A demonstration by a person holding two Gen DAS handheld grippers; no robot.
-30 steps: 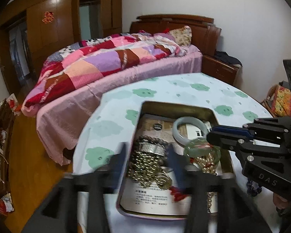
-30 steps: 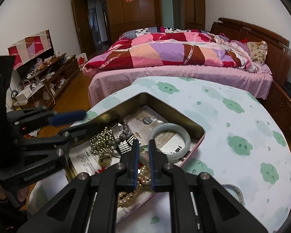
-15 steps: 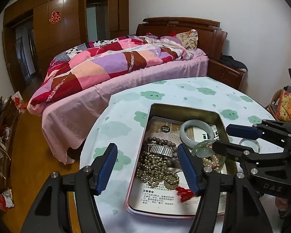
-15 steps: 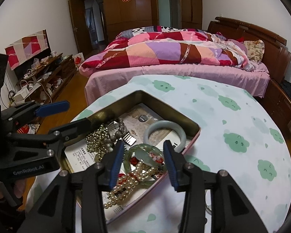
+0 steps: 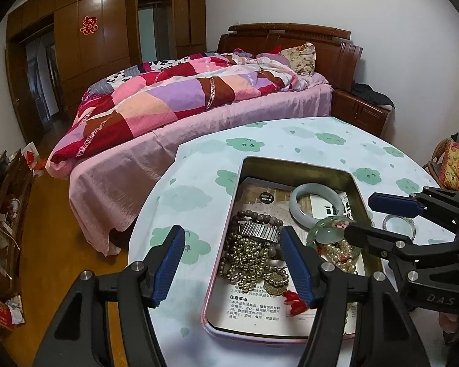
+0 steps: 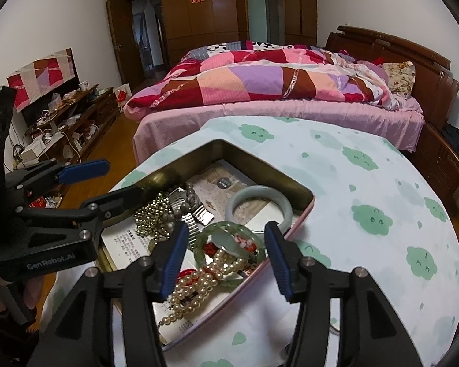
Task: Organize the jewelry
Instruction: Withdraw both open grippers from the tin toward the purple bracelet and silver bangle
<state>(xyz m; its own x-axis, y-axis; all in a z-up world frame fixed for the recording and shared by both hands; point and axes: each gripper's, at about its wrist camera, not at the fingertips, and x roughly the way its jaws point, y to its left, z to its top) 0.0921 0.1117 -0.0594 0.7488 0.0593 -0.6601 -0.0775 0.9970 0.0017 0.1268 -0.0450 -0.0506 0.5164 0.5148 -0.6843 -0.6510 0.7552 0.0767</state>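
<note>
Now both sets of tongs stand wide open, where a second ago my right gripper [image 6: 226,257] was nearly shut over the green bangle [image 6: 229,241] and my left gripper [image 5: 234,263] was blurred low over the gold beads [image 5: 244,255]. Both have since pulled up and back, and neither holds anything. I read that as a release: the green bangle now rests inside the tin tray [image 5: 293,165], so that piece looks placed.

In the right wrist view the bangle lies nearly flat, tipped a little on the pearl strand [image 6: 195,281], its opening facing up. The pearls trail from under it toward 7 o'clock, which is their long axis. The pale jade bangle [image 6: 258,205] sits flat at 1 o'clock from the green one.

In the left wrist view the tray runs lengthwise from 6 to 12 o'clock, with the metal watch band [image 5: 258,231] lying crosswise, 9 to 3, above the gold beads. A clear bangle [image 5: 399,226] rests on the tablecloth [image 5: 195,189] outside the tray, at 3 o'clock, behind my right gripper's fingers; I judge it the likely next piece to collect.
</note>
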